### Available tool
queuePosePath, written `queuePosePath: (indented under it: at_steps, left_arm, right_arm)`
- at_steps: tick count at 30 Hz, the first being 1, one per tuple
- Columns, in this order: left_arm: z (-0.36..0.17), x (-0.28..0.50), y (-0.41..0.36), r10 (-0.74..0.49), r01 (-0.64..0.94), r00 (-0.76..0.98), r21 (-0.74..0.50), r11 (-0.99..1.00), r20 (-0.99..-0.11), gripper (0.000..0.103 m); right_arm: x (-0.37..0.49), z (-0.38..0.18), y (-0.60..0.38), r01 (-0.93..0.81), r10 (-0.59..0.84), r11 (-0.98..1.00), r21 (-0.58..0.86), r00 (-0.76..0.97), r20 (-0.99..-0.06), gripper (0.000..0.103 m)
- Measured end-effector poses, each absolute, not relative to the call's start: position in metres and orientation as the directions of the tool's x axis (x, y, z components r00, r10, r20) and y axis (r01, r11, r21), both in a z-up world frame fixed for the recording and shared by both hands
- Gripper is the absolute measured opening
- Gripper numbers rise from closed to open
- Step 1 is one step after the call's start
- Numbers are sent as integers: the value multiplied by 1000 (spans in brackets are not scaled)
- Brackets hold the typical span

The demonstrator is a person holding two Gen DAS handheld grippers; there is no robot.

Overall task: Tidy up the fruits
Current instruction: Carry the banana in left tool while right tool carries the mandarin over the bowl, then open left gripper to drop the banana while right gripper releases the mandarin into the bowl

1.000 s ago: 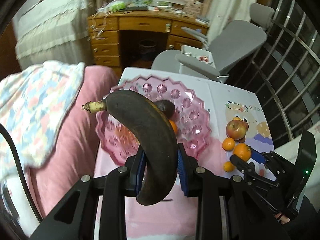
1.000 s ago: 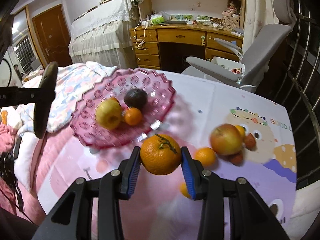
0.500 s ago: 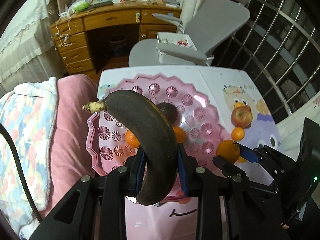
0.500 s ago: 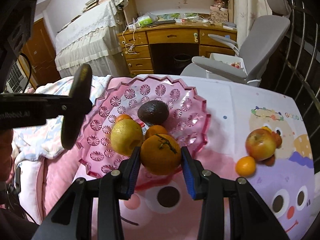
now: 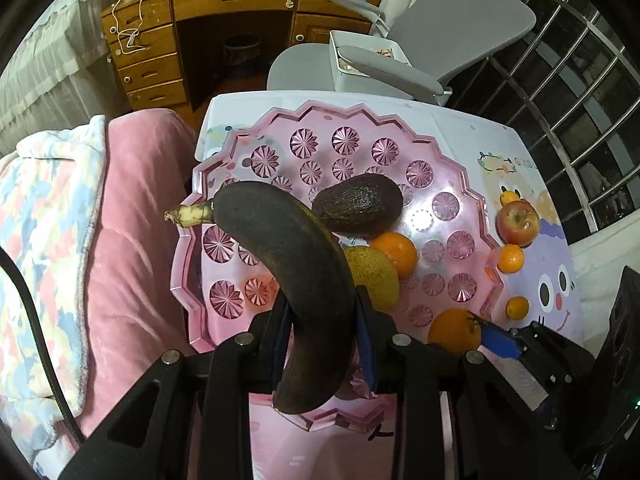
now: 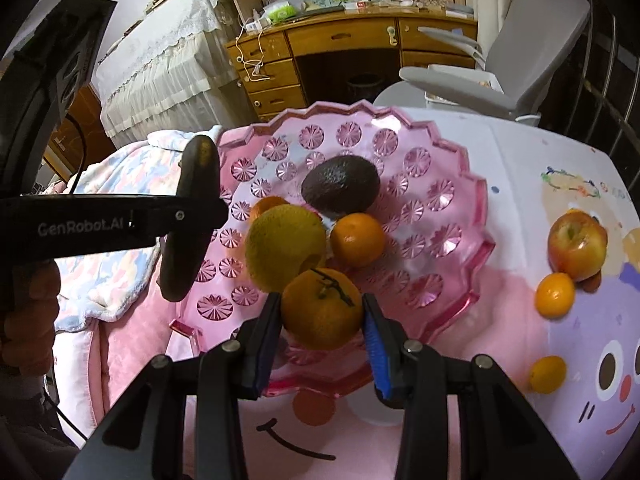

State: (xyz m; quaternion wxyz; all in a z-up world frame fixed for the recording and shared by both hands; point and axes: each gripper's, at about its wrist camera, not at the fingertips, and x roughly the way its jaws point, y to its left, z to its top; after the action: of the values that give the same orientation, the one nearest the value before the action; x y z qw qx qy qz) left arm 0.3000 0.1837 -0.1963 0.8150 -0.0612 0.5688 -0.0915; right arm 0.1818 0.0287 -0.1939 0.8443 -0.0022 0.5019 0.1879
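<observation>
Blackened, overripe banana (image 5: 296, 280) clamped crosswise between the blue pads of the left gripper (image 5: 323, 330), jaws nearly closed on its lower half, pale stem end pointing left, curved body held above the left part of a pink cut-glass fruit plate (image 5: 400, 148). Same banana seen edge-on in the right wrist view (image 6: 192, 216), standing tall over the plate's left rim, crossed by the black finger of the left gripper (image 6: 120, 224); part of a hand (image 6: 28, 312) gripping that tool at the far left edge.

Large orange with a short stem and leaf (image 6: 322, 308) pinched between the blue pads of the right gripper (image 6: 323, 326), jaws parted only as wide as the fruit, held above the plate's near rim. Same orange (image 5: 454, 330) and the blue-tipped right gripper (image 5: 496, 338) visible at lower right of the left wrist view.

On the plate: dark avocado (image 6: 340, 186) toward the middle, yellow-green pear (image 6: 286, 252) in front of it, small tangerine (image 6: 358, 240) just right of the pear and touching it, another orange fruit (image 6: 268, 204) partly hidden behind the pear.

To the right of the plate, on a cartoon-printed tablecloth (image 6: 520, 152): red-yellow apple (image 6: 578, 246), small tangerine (image 6: 556, 294) just in front of it, smaller one (image 6: 548, 374) nearer still.

Beyond the table: grey office chair (image 5: 460, 36), wooden desk with drawers (image 5: 224, 12). To the left, pink bedding (image 5: 136, 220) and a pastel patterned blanket (image 5: 44, 208).
</observation>
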Motion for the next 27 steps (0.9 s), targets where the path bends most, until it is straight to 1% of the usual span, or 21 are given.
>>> queuePosePath:
  at_steps: [4, 8, 9, 10, 12, 13, 15, 17, 20, 22, 23, 27]
  left_arm:
    - [-200, 302, 184, -217, 58, 326, -210, 976, -920, 28]
    - [-194, 300, 186, -225, 49, 345, -222, 974, -911, 31]
    - [-191, 299, 186, -232, 54, 348, -227, 972, -908, 32]
    - [-190, 298, 186, -234, 56, 348, -229, 972, -908, 32]
    - [-187, 295, 185, -235, 55, 344, -231, 972, -909, 33]
    - [-185, 293, 186, -238, 53, 345, -234, 971, -908, 35]
    - [-181, 288, 187, -244, 47, 350, -243, 969, -905, 45]
    - [-175, 283, 189, -254, 40, 356, -256, 966, -900, 51]
    - [-166, 275, 190, -252, 31, 362, -258, 966, -897, 53]
    - [-160, 267, 190, -259, 23, 361, -268, 963, -896, 57]
    - [-158, 263, 190, -260, 19, 359, -271, 962, -897, 61]
    - [-153, 248, 184, -257, 20, 344, -266, 964, -903, 63]
  right_arm:
    - [183, -196, 31, -302, 304, 935, 184, 420, -855, 40]
    - [185, -196, 26, -275, 297, 942, 192, 419, -858, 41]
    - [185, -194, 24, -270, 298, 943, 195, 424, -855, 44]
    - [185, -193, 22, -265, 298, 944, 197, 427, -853, 51]
    - [184, -190, 18, -247, 283, 950, 189, 438, -853, 57]
    - [183, -188, 17, -243, 282, 952, 188, 443, -851, 58]
    - [180, -183, 11, -235, 288, 952, 197, 459, -841, 58]
    - [177, -179, 7, -225, 286, 953, 201, 469, -836, 59]
    - [171, -173, 1, -211, 288, 955, 210, 477, -830, 59]
    - [166, -171, -4, -200, 291, 955, 219, 476, -830, 59]
    - [164, -171, -5, -197, 292, 955, 223, 475, -830, 59]
    - [153, -172, -19, -169, 302, 953, 252, 453, -839, 60]
